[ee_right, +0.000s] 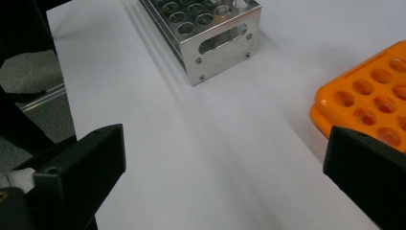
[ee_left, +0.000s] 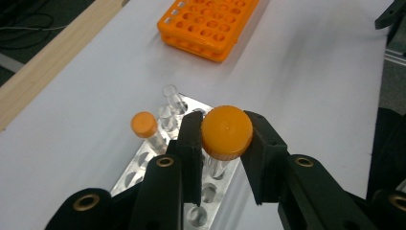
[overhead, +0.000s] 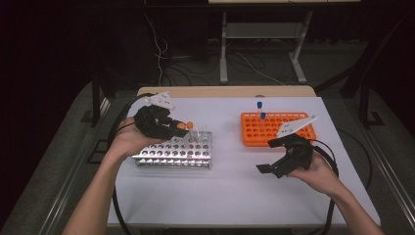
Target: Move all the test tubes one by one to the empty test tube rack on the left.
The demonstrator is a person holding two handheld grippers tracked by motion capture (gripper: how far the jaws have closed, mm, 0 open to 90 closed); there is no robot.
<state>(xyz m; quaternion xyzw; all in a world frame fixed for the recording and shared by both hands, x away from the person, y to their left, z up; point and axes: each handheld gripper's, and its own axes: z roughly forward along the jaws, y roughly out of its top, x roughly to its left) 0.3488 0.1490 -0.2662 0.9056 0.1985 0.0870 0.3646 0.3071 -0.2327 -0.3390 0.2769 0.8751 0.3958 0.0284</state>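
Observation:
My left gripper (ee_left: 225,143) is shut on the orange cap of a clear tube (ee_left: 226,132), held just above the silver metal rack (ee_left: 139,167). In the high view this gripper (overhead: 178,128) hovers over the rack's (overhead: 171,155) far right corner. A second orange-capped tube (ee_left: 143,125) and an uncapped clear tube (ee_left: 171,96) stand in the rack. My right gripper (overhead: 268,155) is open and holds nothing, near the front of the orange rack (overhead: 274,128). Its own view shows the wide jaws (ee_right: 225,167) over bare table.
Two blue-capped tubes (overhead: 260,105) stand at the back of the orange rack (ee_right: 368,96). The metal rack (ee_right: 210,33) lies ahead of the right gripper. A white table top (overhead: 235,191) carries both racks, with a wooden strip (overhead: 225,91) along its far edge.

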